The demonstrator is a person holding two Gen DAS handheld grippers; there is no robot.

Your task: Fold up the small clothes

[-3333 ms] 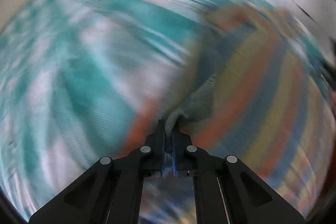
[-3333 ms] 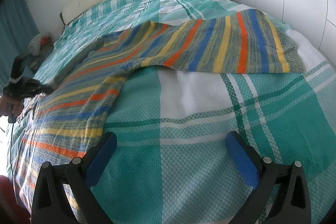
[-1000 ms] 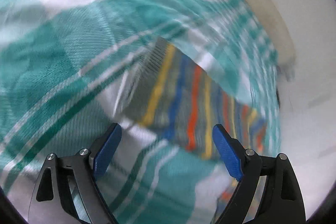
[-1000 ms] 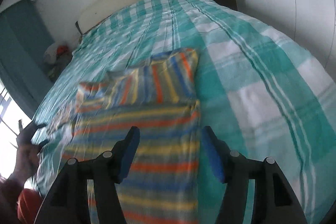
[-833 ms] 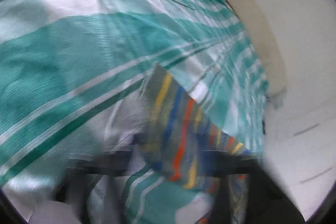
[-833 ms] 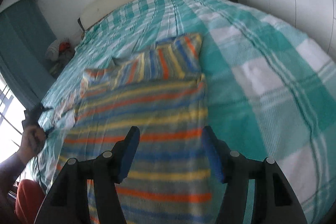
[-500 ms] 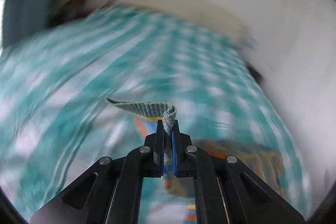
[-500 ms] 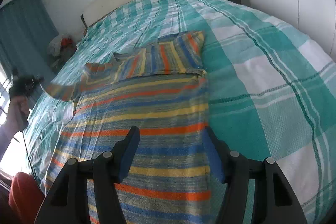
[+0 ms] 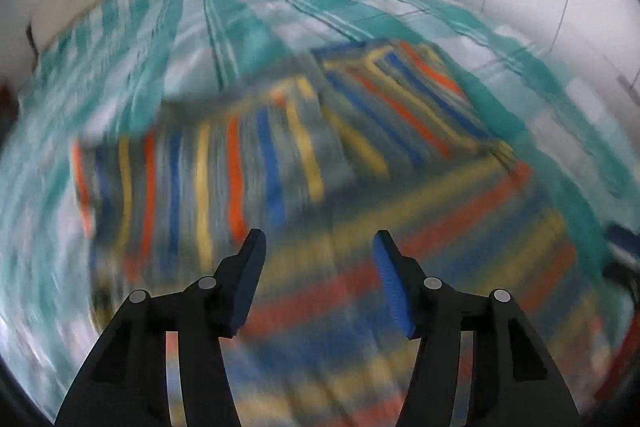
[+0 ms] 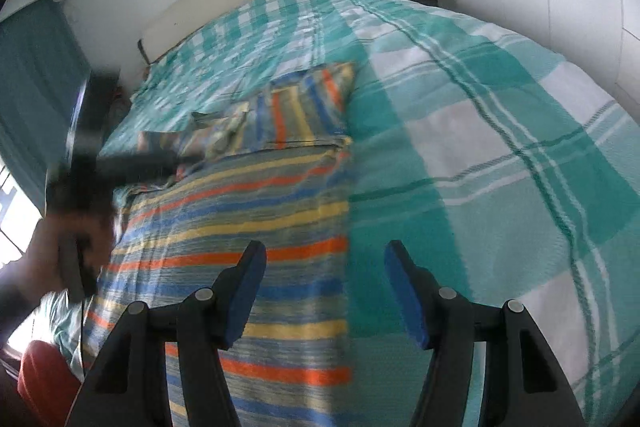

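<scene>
Both our claws gape empty: left claw [image 9: 318, 247] and right claw [image 10: 324, 259] hover over the striped sweater [image 10: 248, 227], which lies flat on the bed's teal checked bedspread [image 10: 480, 147], sleeves folded across.

Rainbow-striped sweater [image 10: 256, 223] — teal-and-white checked bedspread [image 10: 480, 131].

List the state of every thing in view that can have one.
Left tongs: open, empty, above the sweater.
Right tongs: open, empty, over the sweater's right edge.
Striped sweater: flat on the bed, both sleeves folded across its top.
Plaid bedspread: spread flat.
</scene>
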